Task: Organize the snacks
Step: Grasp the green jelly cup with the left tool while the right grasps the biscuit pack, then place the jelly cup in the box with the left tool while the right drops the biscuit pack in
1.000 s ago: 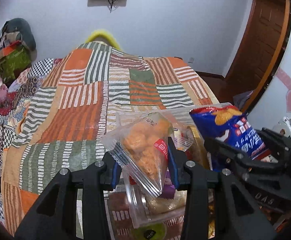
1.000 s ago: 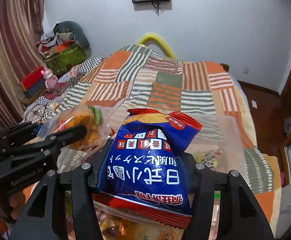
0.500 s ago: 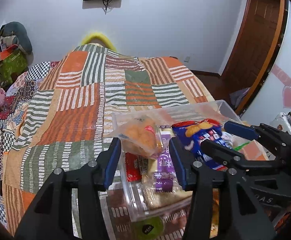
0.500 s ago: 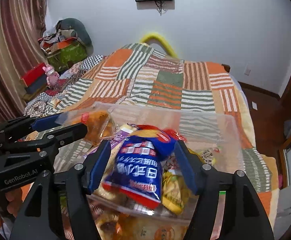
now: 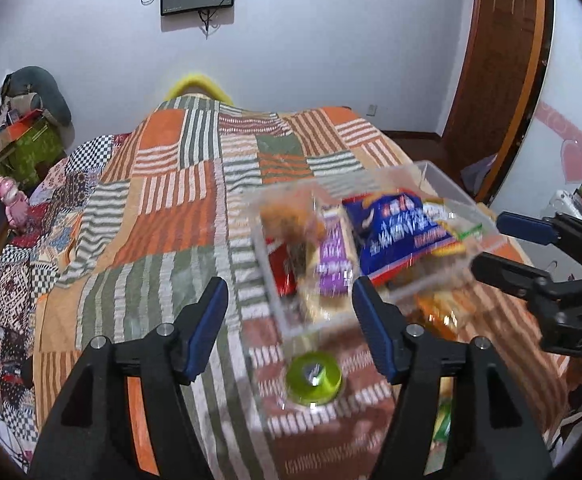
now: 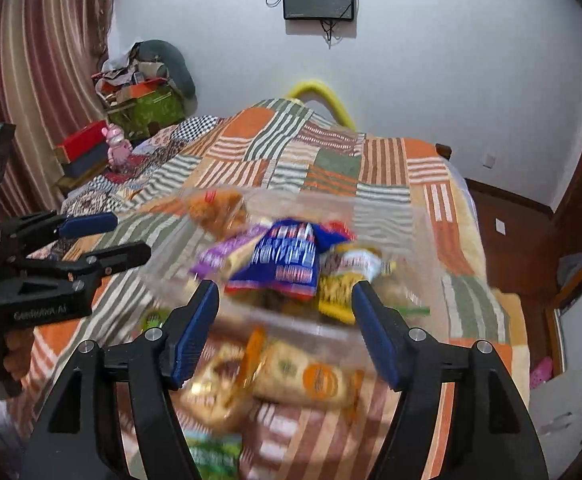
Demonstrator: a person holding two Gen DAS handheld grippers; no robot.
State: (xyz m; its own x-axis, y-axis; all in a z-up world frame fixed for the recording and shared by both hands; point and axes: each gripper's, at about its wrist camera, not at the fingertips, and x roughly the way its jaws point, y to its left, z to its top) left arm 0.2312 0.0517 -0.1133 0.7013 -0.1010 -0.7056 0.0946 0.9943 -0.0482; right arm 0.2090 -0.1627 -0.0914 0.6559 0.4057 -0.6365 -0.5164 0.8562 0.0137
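Observation:
A clear plastic box [image 5: 439, 184] stands on the patchwork bed [image 5: 163, 216]. Inside lie an orange snack bag [image 5: 291, 216], a blue chip bag [image 5: 403, 232] and a purple packet [image 5: 333, 256]. My left gripper [image 5: 287, 308] is open and empty, just short of the box's near wall. My right gripper [image 6: 285, 308] is open and empty, just short of the same box [image 6: 391, 216], where the blue chip bag [image 6: 287, 256] and orange bag [image 6: 219, 208] lie. Each gripper shows in the other's view: the right [image 5: 531, 248] and the left [image 6: 103, 240].
A green round cup [image 5: 313, 374] lies on the bed before the box. Loose snack packets [image 6: 303, 376] lie on the bed beneath my right gripper. A wooden door [image 5: 499, 60] is at right. Boxes and clutter [image 6: 143, 96] are stacked left of the bed.
Both grippers opened and let go: the orange bag and the blue chip bag dropped into the clear box. Both grippers then pulled back and away from the box.

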